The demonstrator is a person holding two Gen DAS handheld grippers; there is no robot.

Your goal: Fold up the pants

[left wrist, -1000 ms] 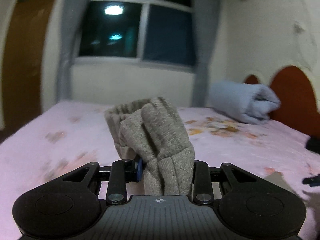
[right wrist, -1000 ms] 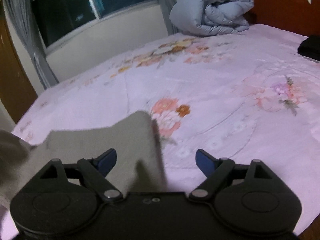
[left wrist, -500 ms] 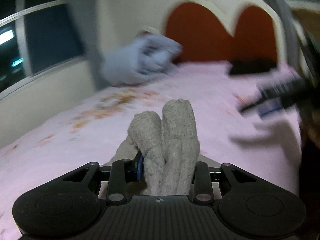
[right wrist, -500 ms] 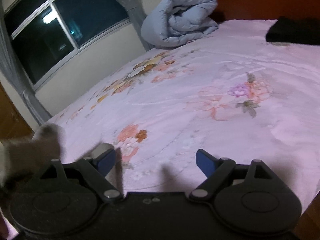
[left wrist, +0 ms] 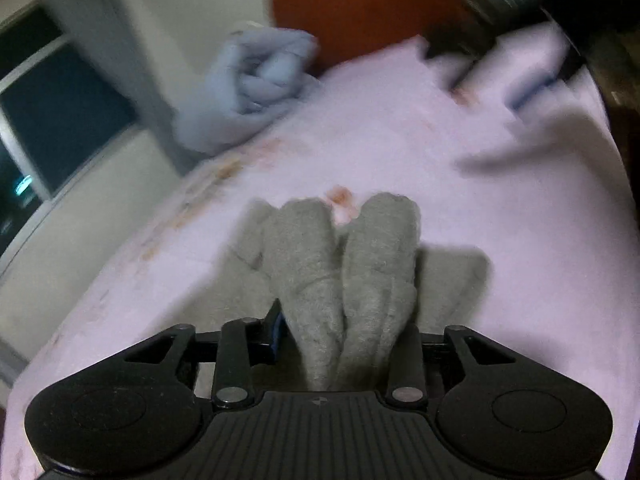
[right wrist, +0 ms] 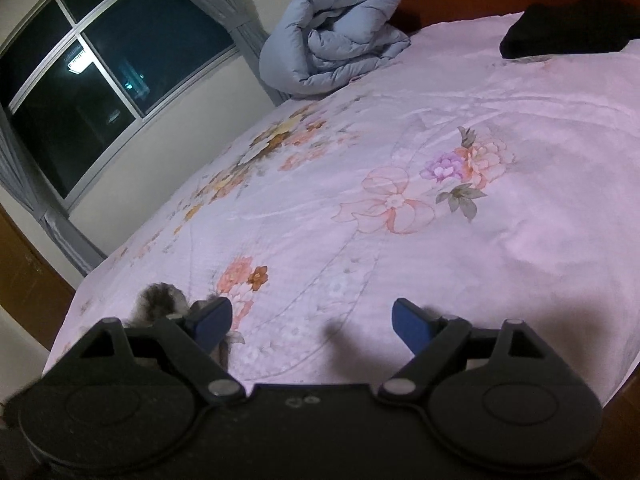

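Note:
The grey fleece pants (left wrist: 352, 264) are bunched in thick folds between the fingers of my left gripper (left wrist: 344, 328), which is shut on them just above the pink floral bedsheet (left wrist: 500, 260). More grey cloth lies on the sheet under the folds. In the right wrist view my right gripper (right wrist: 312, 320) is open and empty over the sheet (right wrist: 400, 200). A small part of the grey pants (right wrist: 160, 300) shows beside its left fingertip (right wrist: 212, 316). The right gripper also shows blurred at the top right of the left wrist view (left wrist: 520, 40).
A rolled grey-blue duvet (right wrist: 332, 44) lies at the bed's far side by the window (right wrist: 100, 92). A black garment (right wrist: 568, 28) lies near the red-brown headboard (left wrist: 360, 4). The bed's edge runs along the left and right.
My left gripper has swung right and tilted down, carrying the pants lower towards the sheet. My right gripper stayed open and shifted; the pants now show only at its left fingertip.

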